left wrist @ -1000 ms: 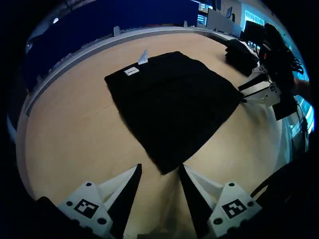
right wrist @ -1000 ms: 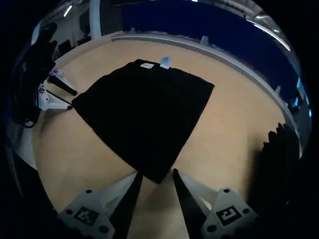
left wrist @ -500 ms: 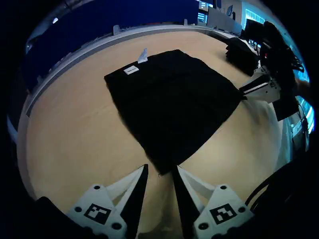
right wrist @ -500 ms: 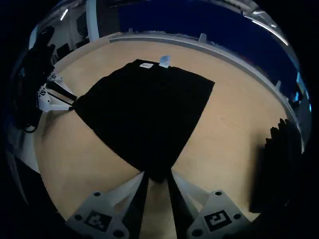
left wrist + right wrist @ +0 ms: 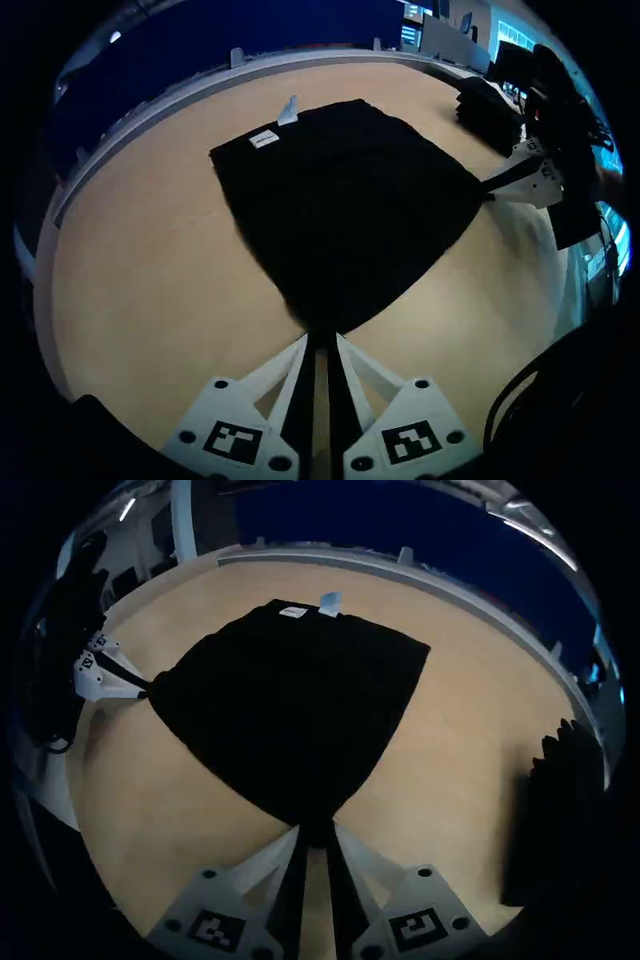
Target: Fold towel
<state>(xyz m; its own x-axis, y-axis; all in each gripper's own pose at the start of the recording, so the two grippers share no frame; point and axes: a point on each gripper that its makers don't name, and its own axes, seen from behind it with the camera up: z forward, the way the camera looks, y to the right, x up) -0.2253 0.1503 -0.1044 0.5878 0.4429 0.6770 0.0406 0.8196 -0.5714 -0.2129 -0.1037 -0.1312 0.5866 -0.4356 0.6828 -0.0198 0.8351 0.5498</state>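
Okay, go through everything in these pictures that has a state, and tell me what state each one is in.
Towel: spread flat on the table, one corner pinched by each gripper.
Left gripper: shut on a towel corner.
Right gripper: shut on another towel corner.
Pile: dark, looks like folded cloths, stacked apart from the towel.

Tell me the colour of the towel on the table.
The towel is plain black, with a small white label. Best seen in the left gripper view.
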